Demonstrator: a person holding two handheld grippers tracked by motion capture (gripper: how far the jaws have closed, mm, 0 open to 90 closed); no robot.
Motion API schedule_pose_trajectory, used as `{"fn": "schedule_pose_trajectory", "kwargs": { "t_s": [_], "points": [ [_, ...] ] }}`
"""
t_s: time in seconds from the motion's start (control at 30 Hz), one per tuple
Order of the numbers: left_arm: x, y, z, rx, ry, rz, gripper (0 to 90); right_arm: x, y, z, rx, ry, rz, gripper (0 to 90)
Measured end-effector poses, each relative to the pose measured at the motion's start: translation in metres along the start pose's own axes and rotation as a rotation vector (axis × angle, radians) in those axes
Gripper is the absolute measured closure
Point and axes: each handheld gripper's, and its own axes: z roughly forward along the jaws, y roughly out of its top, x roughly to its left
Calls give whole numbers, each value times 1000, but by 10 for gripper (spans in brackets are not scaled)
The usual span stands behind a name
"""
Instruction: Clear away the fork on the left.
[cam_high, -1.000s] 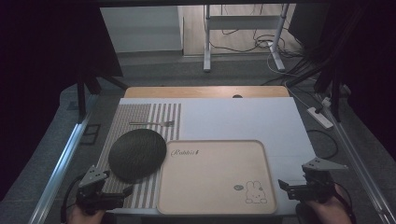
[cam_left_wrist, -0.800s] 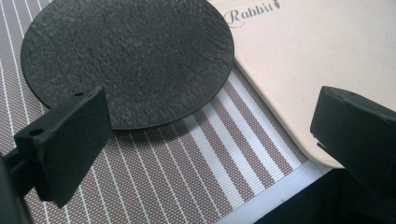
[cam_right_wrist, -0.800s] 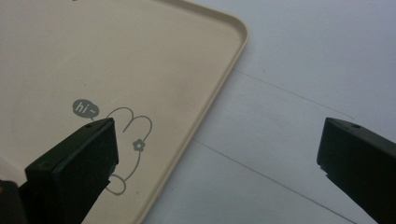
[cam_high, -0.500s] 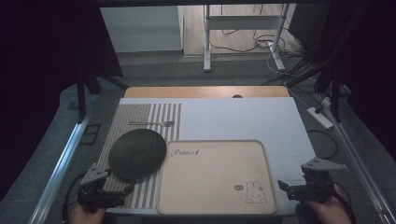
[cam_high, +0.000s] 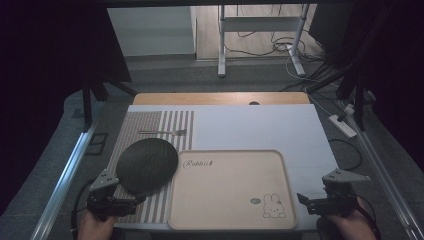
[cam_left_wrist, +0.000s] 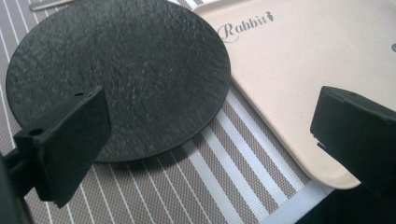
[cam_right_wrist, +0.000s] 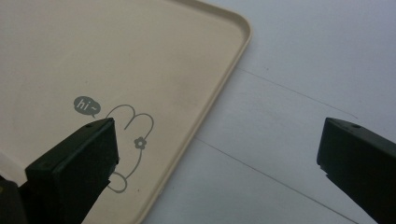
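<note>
A round black textured plate (cam_high: 146, 164) (cam_left_wrist: 121, 77) lies on a striped placemat (cam_high: 150, 125) (cam_left_wrist: 187, 186), its right edge close to a beige tray (cam_high: 230, 190) (cam_left_wrist: 299, 84) (cam_right_wrist: 93, 60) printed with "Rabbit" and a rabbit drawing. A fork (cam_high: 162, 132) lies on the placemat beyond the plate. My left gripper (cam_high: 122, 200) (cam_left_wrist: 210, 144) is open at the plate's near edge, its jaws straddling the plate's rim and the tray's corner. My right gripper (cam_high: 310, 202) (cam_right_wrist: 217, 172) is open and empty over the tray's near right corner.
The placemat and tray rest on a white sheet (cam_high: 260, 125) (cam_right_wrist: 303, 70) covering a wooden table (cam_high: 220, 98). Metal rails (cam_high: 65, 175) run along both table sides. A power strip (cam_high: 342, 125) and cables lie on the floor to the right.
My left gripper has edged forward and right, closer to the plate's near rim. The right gripper has stayed nearly still.
</note>
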Motion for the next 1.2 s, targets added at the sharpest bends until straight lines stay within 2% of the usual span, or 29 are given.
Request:
{"fn": "schedule_pose_trajectory", "kwargs": {
  "t_s": [0.17,0.27,0.47,0.67,0.97,1.2],
  "points": [
    [4,7,7,1,-18,8,0,0,0,0,1,2,-1,0],
    [8,9,12,15,-41,7,0,0,0,0,2,3,-2,0],
    [16,13,20,14,-84,2,0,0,0,0,1,5,-2,0],
    [24,22,28,16,-60,22,0,0,0,1,3,5,-2,0],
    [41,36,42,48,-39,-20,0,0,0,1,4,6,-2,0],
    [51,47,52,74,-9,-25,0,0,0,1,5,8,-3,0]
  ]
}}
